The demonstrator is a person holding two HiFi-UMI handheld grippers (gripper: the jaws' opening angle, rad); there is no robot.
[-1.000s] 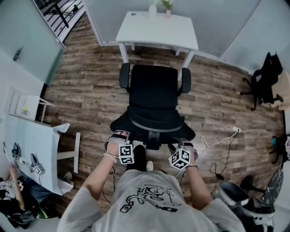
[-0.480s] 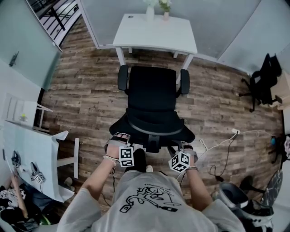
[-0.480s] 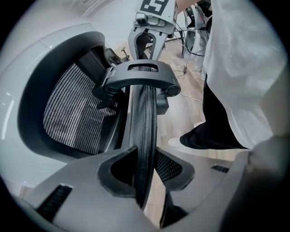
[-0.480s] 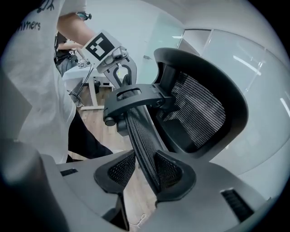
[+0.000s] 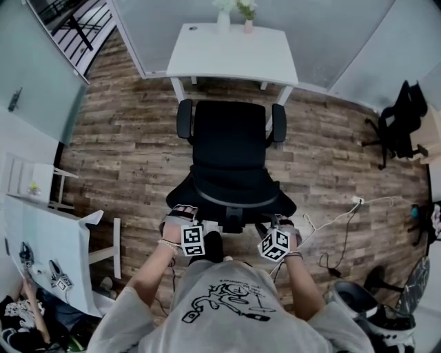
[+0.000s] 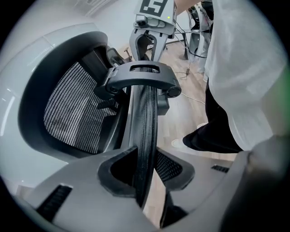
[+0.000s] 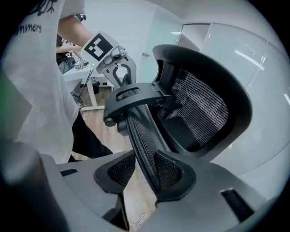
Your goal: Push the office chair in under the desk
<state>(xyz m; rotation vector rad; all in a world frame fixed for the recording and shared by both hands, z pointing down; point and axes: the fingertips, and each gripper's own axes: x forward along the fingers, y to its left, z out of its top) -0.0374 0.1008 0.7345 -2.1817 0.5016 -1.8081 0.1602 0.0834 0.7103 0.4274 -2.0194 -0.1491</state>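
Note:
The black office chair (image 5: 229, 155) stands on the wood floor with its seat facing the white desk (image 5: 272, 58), armrests just short of the desk's front edge. I stand behind its backrest. My left gripper (image 5: 185, 216) is shut on the left side of the backrest's black rim (image 6: 146, 113), which runs between its pads. On the right side my right gripper (image 5: 279, 225) is shut on the mesh-covered rim (image 7: 142, 136). The curved head support (image 6: 140, 77) sits above both jaws.
Two small vases (image 5: 224, 19) stand at the desk's back edge. A second black chair (image 5: 401, 124) is at the right, and a white cable (image 5: 337, 215) lies on the floor. A white table (image 5: 48, 241) is at the left and a grey chair (image 5: 375, 303) at the lower right.
The chair has rolled a little toward the desk, with both grippers and the person following. The gap between the armrests and the desk's front edge has narrowed.

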